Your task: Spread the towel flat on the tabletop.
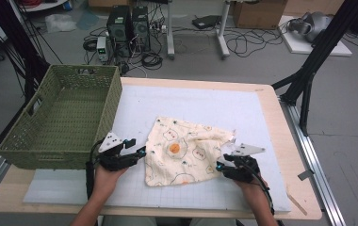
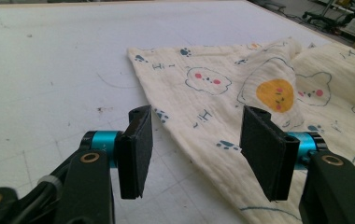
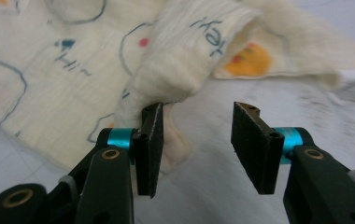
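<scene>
Left gripper (image 1: 142, 151): jaws apart, at cloth (image 1: 186, 150) near-left edge | right gripper (image 1: 219, 165): jaws apart, beside folded right edge | basket (image 1: 59, 117) far left

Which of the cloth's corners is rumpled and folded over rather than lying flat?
The corner by the right gripper: there the printed cloth is bunched and folded back on itself; its corner near the left gripper lies flat.

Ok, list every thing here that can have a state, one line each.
cloth: lying on the table mat, mostly spread, its right edge bunched into a fold
basket: upright, nothing in it
left gripper: open, jaws straddling the cloth's edge, gripping nothing
right gripper: open, one jaw against the bunched fold, nothing clamped
</scene>
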`<act>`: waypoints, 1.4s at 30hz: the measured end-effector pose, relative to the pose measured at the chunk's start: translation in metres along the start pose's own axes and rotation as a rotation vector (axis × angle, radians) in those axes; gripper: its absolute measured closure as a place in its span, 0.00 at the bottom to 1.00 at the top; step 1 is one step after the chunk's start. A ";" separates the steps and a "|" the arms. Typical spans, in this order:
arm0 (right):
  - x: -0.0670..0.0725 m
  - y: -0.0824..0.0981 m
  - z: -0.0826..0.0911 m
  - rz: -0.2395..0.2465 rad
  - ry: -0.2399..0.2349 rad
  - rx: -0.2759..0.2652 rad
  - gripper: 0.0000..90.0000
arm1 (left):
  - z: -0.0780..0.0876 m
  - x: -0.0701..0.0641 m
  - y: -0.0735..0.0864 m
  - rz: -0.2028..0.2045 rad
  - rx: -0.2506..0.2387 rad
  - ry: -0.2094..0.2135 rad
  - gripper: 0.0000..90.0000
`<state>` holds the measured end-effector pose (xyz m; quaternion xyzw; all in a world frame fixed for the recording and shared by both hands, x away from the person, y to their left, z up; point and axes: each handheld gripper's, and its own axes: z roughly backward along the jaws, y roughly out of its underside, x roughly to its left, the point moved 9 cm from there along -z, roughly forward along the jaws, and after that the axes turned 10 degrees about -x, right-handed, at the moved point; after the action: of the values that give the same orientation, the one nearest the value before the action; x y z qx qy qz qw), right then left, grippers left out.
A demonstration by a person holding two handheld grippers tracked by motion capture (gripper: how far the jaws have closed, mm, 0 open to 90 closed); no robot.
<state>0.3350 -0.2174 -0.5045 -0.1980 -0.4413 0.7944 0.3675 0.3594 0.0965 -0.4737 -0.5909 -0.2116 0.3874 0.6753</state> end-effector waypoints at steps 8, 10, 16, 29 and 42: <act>0.017 -0.001 -0.005 0.031 -0.065 0.043 0.94 | 0.001 0.002 0.002 0.002 0.006 -0.006 0.49; 0.018 -0.001 -0.002 0.100 -0.024 0.067 0.94 | 0.001 0.003 0.002 0.003 0.005 -0.009 0.49; -0.006 0.005 0.031 0.125 0.130 0.101 0.94 | 0.002 0.006 0.001 0.008 0.000 -0.016 0.49; -0.029 0.007 0.065 -0.034 0.230 -0.011 0.46 | -0.003 -0.003 0.006 0.011 0.027 0.012 0.49; -0.025 0.009 0.010 -0.077 0.095 0.049 0.75 | -0.018 -0.035 0.023 0.033 0.154 0.146 0.47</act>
<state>0.3410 -0.2446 -0.5065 -0.2089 -0.4110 0.7800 0.4232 0.3451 0.0582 -0.4937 -0.5673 -0.1217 0.3697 0.7257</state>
